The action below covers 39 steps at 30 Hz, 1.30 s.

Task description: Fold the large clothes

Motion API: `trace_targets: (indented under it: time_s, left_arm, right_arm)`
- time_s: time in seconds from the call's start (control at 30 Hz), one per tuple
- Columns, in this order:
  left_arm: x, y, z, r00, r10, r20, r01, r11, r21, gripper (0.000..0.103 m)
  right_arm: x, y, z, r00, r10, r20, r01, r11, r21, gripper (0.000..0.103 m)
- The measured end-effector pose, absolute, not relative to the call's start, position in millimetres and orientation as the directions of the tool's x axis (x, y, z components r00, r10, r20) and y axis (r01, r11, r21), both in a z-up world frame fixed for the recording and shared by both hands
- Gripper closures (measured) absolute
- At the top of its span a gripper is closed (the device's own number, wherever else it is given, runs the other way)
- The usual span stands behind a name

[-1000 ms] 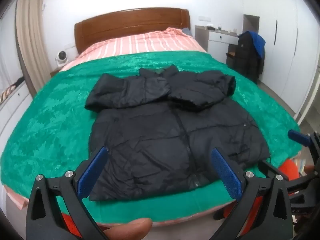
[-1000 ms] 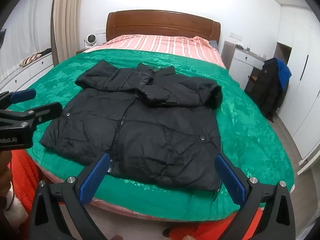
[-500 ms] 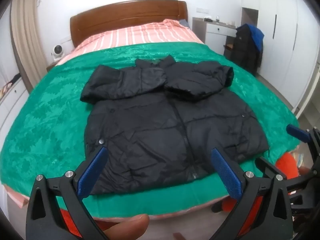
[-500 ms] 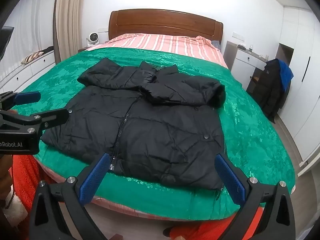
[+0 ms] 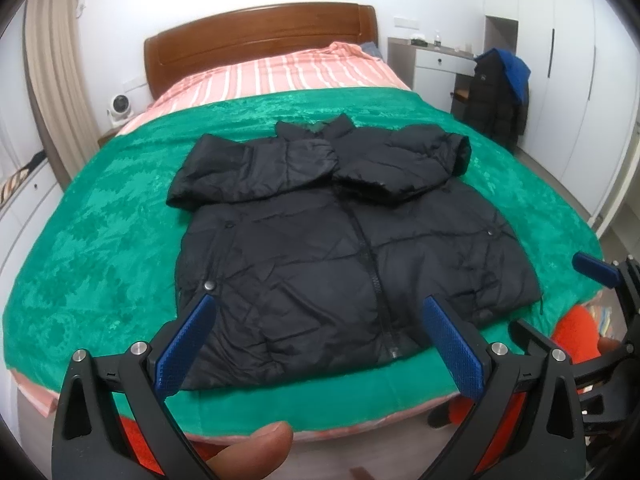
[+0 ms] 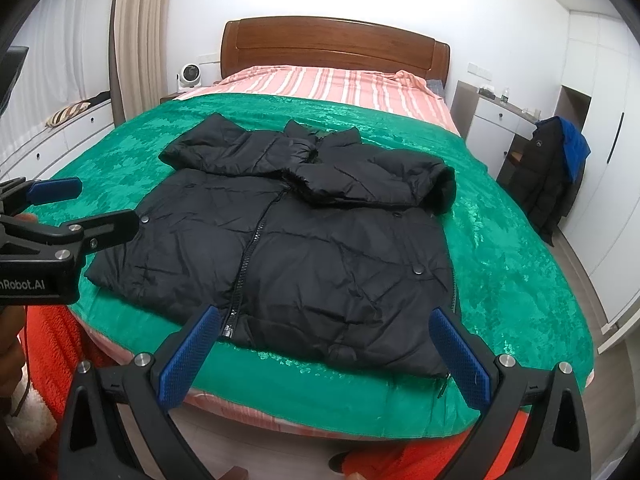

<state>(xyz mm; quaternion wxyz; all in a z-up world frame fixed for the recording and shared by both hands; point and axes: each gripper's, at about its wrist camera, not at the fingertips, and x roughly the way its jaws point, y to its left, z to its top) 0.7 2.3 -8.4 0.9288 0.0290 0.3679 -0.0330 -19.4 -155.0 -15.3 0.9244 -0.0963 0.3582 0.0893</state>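
A black puffer jacket [image 5: 344, 240] lies front-up on a green blanket [image 5: 100, 232], zipped, with both sleeves folded across its chest; it also shows in the right wrist view [image 6: 304, 248]. My left gripper [image 5: 320, 344] is open and empty, held over the jacket's near hem at its left half. My right gripper [image 6: 326, 354] is open and empty, held over the hem at the jacket's right half. The left gripper also shows at the left edge of the right wrist view [image 6: 60, 216], and the right gripper at the right edge of the left wrist view [image 5: 600, 276].
The bed has a wooden headboard [image 6: 332, 48] and a pink striped sheet [image 6: 328, 84]. A white nightstand [image 6: 496, 128] and a chair with a dark coat [image 6: 552, 172] stand to the right. White drawers [image 6: 60, 136] run along the left wall.
Both grippers have moved forward and lower toward the jacket's near hem. The jacket has not moved. Both stay open.
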Motion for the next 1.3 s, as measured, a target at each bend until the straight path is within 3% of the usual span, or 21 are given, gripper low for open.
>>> trace_targets:
  time_s: [1.3]
  left_arm:
    - [1.3, 7.0, -13.2, 0.715, -0.023, -0.698, 0.071, 0.997, 0.039, 0.000]
  right_arm:
    - [-18.4, -150.1, -17.3, 0.718, 0.113, -0.687, -0.253, 0.962, -0.106, 0.000]
